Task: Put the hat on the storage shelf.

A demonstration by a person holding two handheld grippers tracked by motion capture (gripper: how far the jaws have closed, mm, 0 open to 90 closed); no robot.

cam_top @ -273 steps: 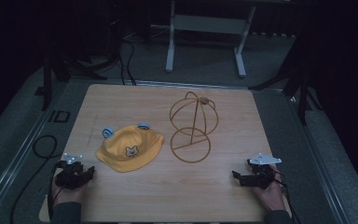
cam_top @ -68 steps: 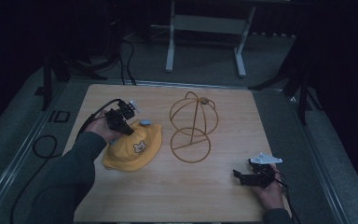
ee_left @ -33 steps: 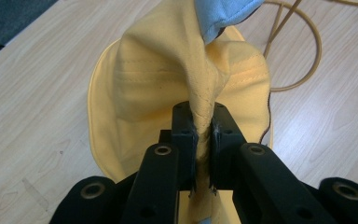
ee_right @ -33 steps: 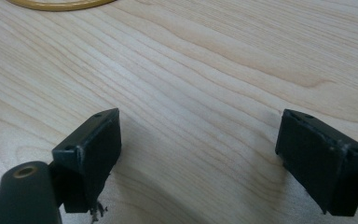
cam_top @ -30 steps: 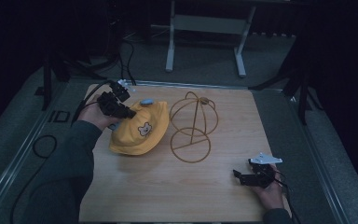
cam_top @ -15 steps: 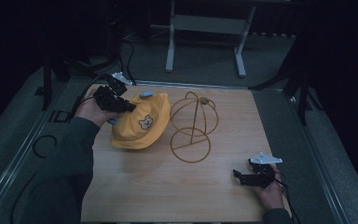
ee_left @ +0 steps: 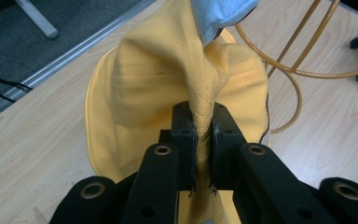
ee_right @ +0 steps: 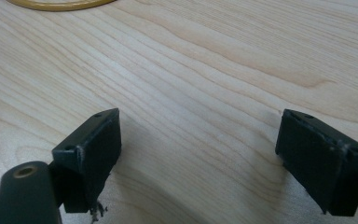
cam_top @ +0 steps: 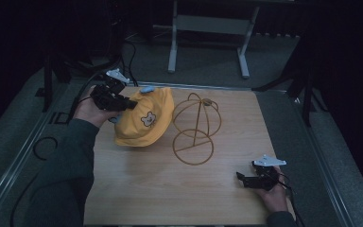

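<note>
Left gripper (ee_left: 200,140): we see its jaws pinching a fold of the hat (cam_top: 144,118), lifted beside the wire stand (cam_top: 196,127).
Right gripper (ee_right: 214,154): jaws spread, low on table (ee_right: 223,60).
Risk: we judge the thin fold may slip, or the brim snag the stand and tip it.

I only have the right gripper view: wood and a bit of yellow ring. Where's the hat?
Observer: The hat is held up by the left gripper, beside the wire stand.
Operator: Solid grip?
Observer: The left gripper view shows its fingers shut on a fold of yellow fabric.
Operator: Is the hat on the stand yet?
Observer: No, the stand's dome is bare; the hat hangs to its left, its lower edge about at the table.
Operator: Where's my gripper?
Observer: The right gripper is near the table's front right corner, open.
</note>
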